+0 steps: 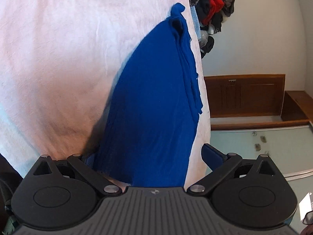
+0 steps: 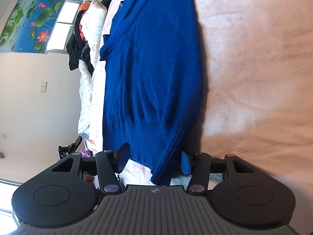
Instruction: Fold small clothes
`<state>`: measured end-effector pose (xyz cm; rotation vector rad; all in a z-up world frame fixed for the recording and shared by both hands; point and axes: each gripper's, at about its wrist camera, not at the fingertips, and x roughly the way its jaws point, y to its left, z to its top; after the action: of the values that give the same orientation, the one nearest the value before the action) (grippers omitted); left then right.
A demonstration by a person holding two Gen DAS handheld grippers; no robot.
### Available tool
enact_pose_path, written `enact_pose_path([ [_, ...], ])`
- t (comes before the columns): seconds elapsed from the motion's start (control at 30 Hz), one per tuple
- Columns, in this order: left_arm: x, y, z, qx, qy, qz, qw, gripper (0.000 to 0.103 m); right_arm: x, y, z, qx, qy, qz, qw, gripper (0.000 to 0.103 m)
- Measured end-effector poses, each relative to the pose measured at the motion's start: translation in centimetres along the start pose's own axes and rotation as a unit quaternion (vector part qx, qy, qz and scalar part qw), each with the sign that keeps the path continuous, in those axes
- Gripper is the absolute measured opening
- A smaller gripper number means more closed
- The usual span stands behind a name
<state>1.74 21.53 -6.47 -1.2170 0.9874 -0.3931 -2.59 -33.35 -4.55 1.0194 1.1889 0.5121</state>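
Where the right gripper (image 2: 154,161) reaches the near edge of the bed, its two blue pads stand partly apart with the ribbed hem of the blue sweater (image 2: 154,74) hanging between them, and neither pad visibly presses on the knit. The left gripper (image 1: 148,156) has its jaws spread wider; its right-hand pad (image 1: 212,155) is clear of the cloth, while the other is hidden behind the sweater's near edge, so a grip there cannot be confirmed. The sweater lies folded lengthwise on the pale pink bedsheet (image 1: 58,58), stretching away from both grippers. Beyond it, along the far side of the bed, sits a heap of clothes (image 1: 211,9). A lotus poster (image 2: 31,23) hangs on the wall beside a window (image 2: 62,25).
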Motion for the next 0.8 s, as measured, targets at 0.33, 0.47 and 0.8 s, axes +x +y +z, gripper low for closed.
enact_pose_path([
  [0.33,1.9,-2.7,-0.6,0.061,-0.010,0.044,0.9971,0.097,1.4,0.5,0.9,0.008,0.000,0.025,1.000,0.058],
  [0.47,3.1,-3.2,-0.6,0.093,0.014,0.106,0.9900,0.029,1.5,-0.3,1.0,0.029,-0.003,0.031,0.999,0.039],
  [0.8,1.8,-2.9,-0.6,0.096,0.001,0.110,0.9892,0.014,1.7,-1.4,0.5,0.057,-0.002,0.033,0.998,0.015],
])
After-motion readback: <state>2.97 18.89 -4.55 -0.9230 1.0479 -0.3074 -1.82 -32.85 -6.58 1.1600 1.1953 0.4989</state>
